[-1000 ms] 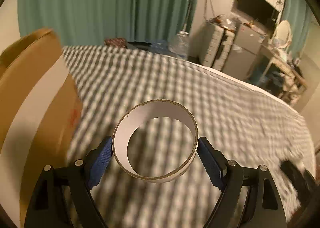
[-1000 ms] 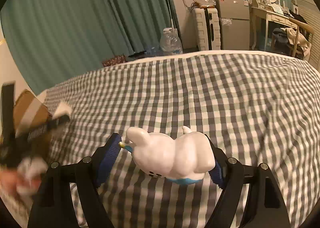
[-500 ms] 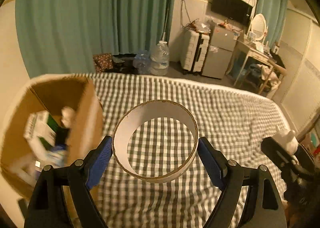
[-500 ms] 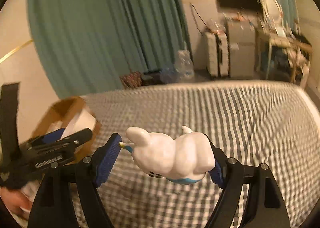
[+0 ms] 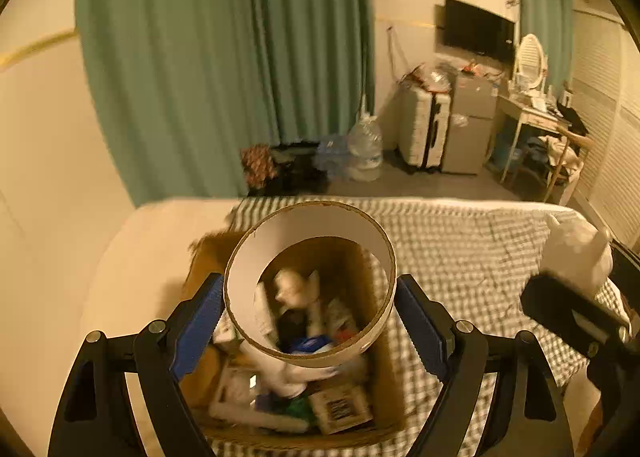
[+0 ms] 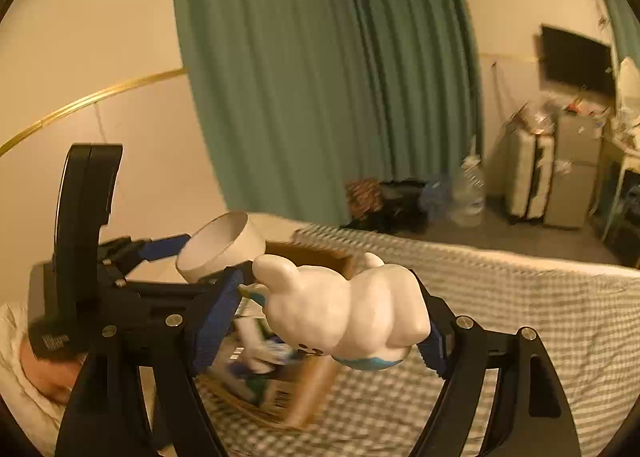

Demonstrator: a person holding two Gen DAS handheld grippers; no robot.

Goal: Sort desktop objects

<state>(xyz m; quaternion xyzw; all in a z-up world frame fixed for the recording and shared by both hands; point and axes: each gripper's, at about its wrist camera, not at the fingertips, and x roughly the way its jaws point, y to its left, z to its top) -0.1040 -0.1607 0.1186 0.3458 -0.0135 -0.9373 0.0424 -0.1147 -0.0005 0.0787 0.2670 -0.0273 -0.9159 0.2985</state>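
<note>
Two grippers held loads above the cardboard box (image 5: pixel 376 337): the left gripper (image 5: pixel 310 321) clamped wide on a tape ring (image 5: pixel 310 217); the right gripper (image 6: pixel 332 321) squeezed a white figurine (image 6: pixel 344 309).

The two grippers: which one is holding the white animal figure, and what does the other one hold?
The right gripper grips the white animal figure. The left gripper instead holds a hollow cardboard ring above the open cardboard box.

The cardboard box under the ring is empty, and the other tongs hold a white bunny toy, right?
Not quite. The cardboard box is not empty: the left wrist view shows packets and other small items piled inside it, seen through the ring. The rest holds: the right tongs do hold the white bunny toy.
</note>
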